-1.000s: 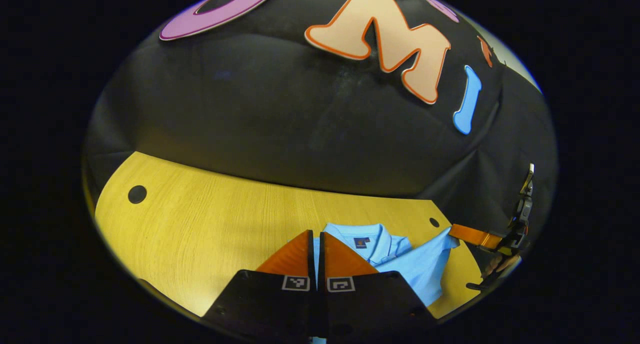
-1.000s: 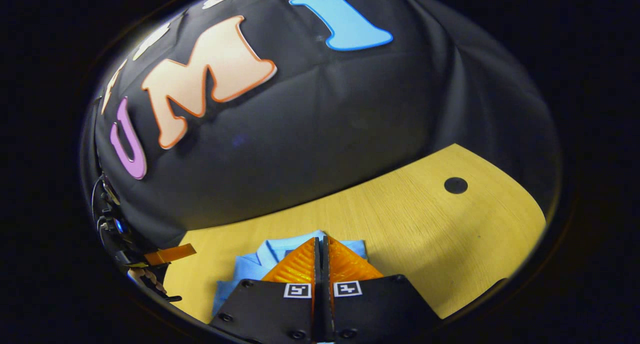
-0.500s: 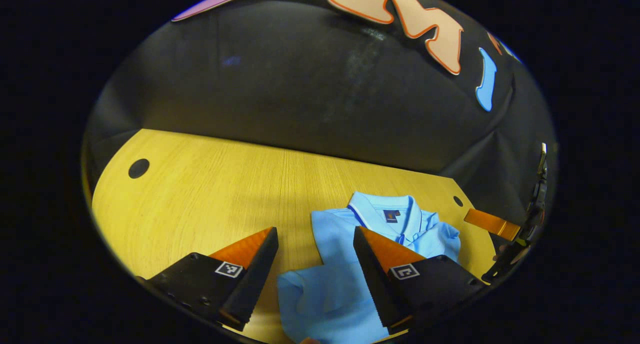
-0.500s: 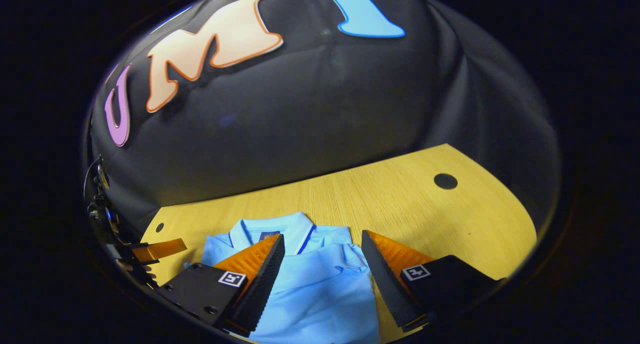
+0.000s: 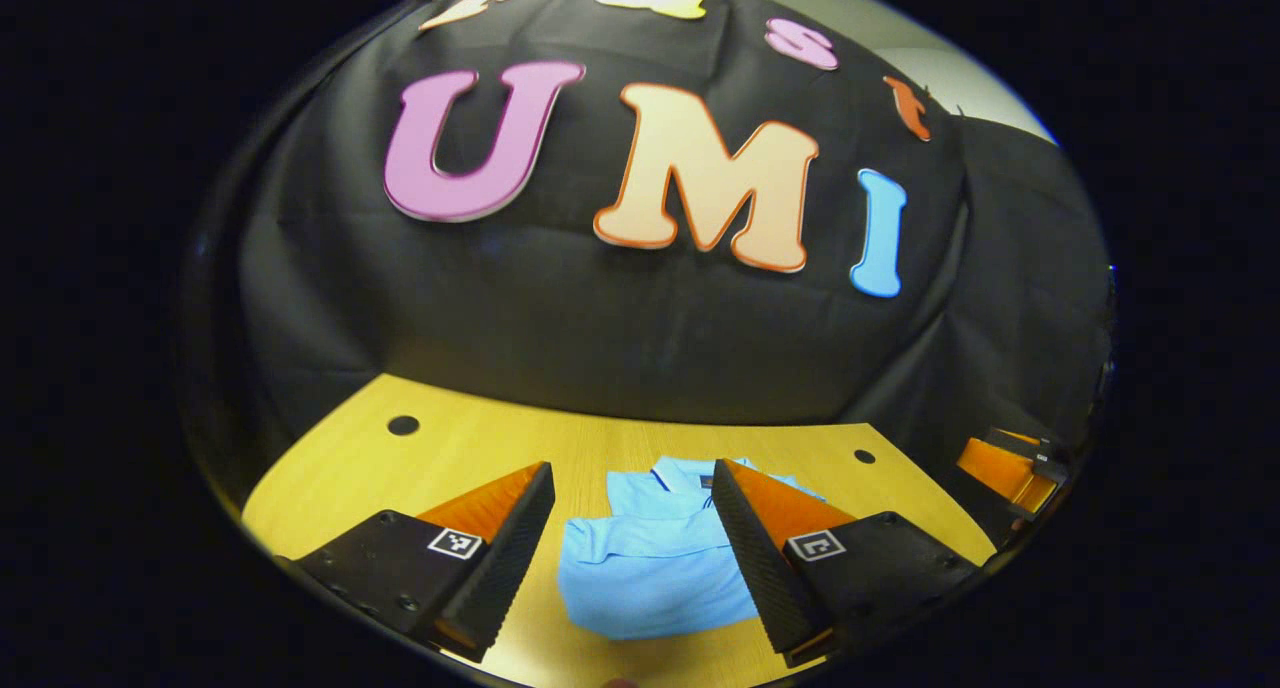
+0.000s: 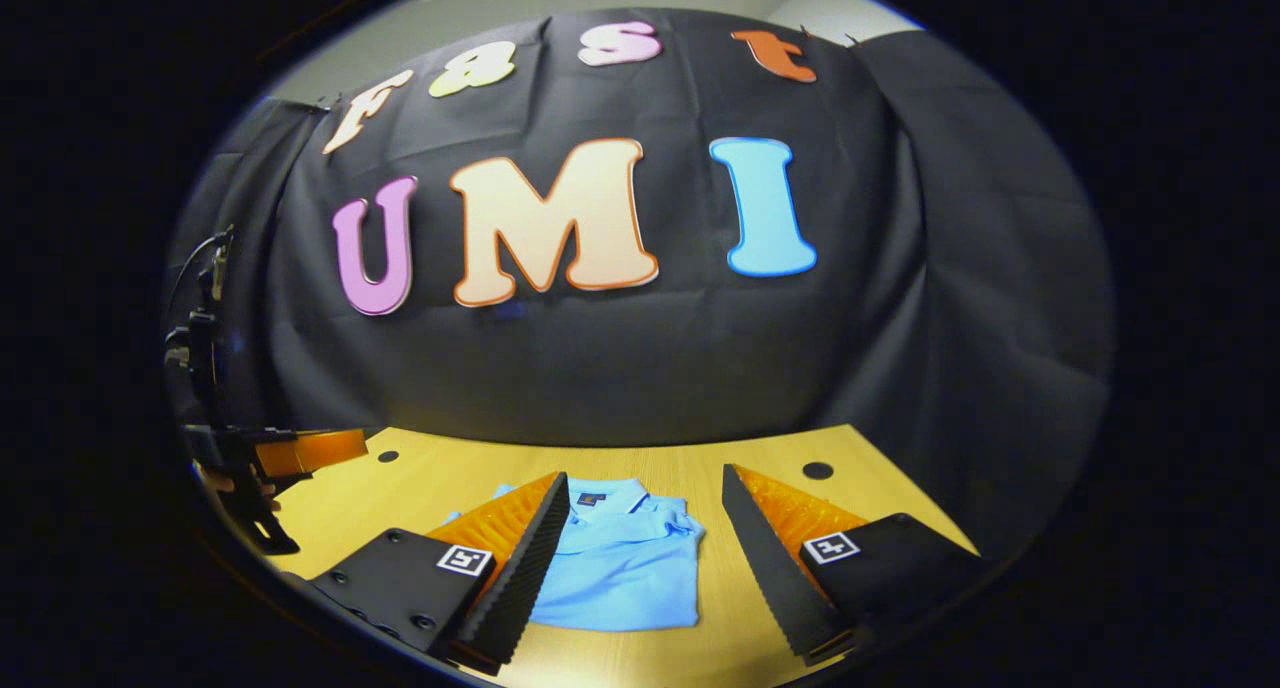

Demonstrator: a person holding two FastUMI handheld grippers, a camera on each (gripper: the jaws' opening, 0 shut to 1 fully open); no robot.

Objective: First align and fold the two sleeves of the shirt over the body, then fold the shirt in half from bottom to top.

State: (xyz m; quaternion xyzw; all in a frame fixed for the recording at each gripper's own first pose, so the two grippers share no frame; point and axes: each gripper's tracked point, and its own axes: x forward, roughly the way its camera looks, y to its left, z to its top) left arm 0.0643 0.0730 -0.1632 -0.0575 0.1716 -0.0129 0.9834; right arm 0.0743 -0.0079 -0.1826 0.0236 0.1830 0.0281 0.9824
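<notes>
1. Left gripper (image 5: 633,538): fingers spread wide, nothing between them, not touching anything. In the left gripper view the two fingers come up from about 7 and 5 o'clock with a big gap between the tips. Totally released.

2. Right gripper (image 6: 642,553): same deal, wide open and holding nothing. In the right gripper view its fingers sit at roughly 7 and 5 o'clock, clear of the cloth as far as I can tell.

3. You can also spot the right gripper off at about 4 o'clock in the left gripper view, near the table's far right corner, and the left gripper at about 8 o'clock in the right gripper view, with a hand (image 6: 235,483) on it. Both are well apart from the shirt.

4. The shirt (image 5: 650,563) is light blue and lies on the yellow wooden table (image 5: 470,448), right in the gap between the open fingers, around 6 o'clock in both views.

5. It looks folded up into a compact, roughly rectangular bundle: sleeves tucked in, bottom half brought up over the top. The collar (image 6: 610,490) with a small dark tag pokes out at the far edge, toward the black cloth wall.

6. The folded top layer looks fairly smooth, with a few soft creases near the collar side.
</notes>
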